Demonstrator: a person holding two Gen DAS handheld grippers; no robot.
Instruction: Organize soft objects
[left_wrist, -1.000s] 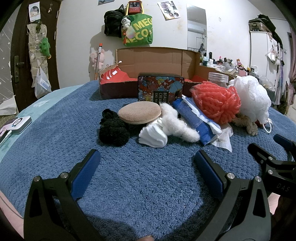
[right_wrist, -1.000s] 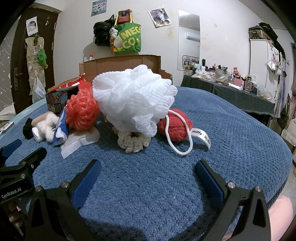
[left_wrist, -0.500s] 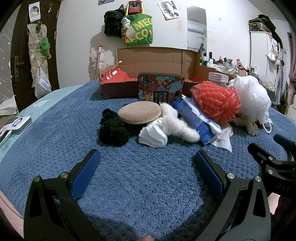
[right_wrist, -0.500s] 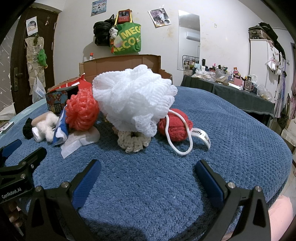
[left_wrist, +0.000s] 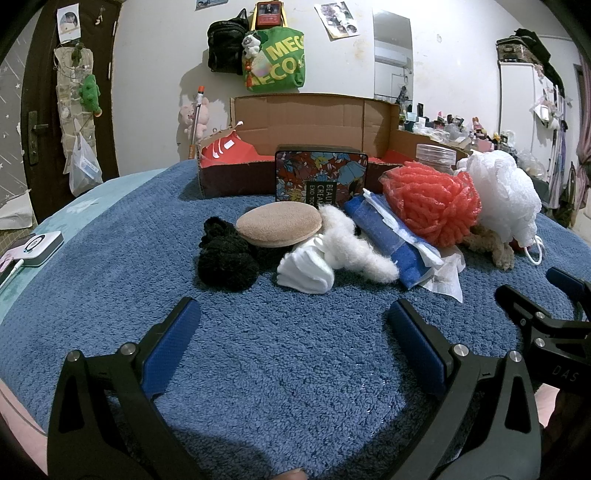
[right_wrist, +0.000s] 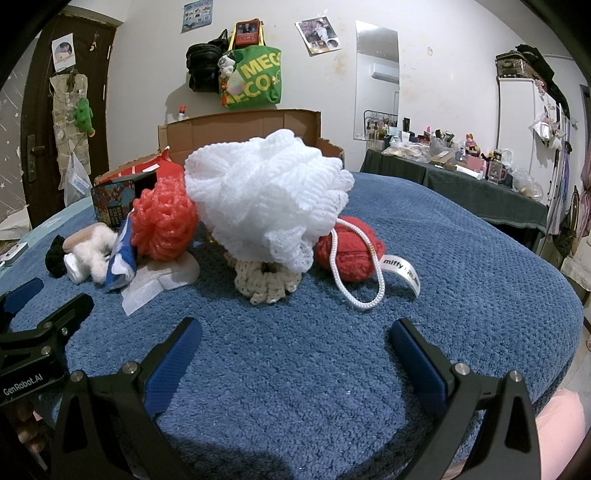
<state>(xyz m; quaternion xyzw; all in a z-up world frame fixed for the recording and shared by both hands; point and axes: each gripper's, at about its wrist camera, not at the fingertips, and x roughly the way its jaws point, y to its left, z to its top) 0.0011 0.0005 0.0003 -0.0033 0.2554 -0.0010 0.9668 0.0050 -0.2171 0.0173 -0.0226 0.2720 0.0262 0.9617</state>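
Nothing moves since before: both tongs gape empty, left tongs (left_wrist: 293, 328) nearest the black pom-pom (left_wrist: 226, 263), dead ahead.

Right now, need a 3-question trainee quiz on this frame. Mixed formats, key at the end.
1. True or false: the left gripper holds the black fuzzy yarn ball.
2. What does the white mesh bath pouf rest on? A) cream crocheted scrunchie B) round tan sponge pad C) floral tin box
3. Fill in: the right gripper is ___.

Key: 1 false; 2 A; 3 open.
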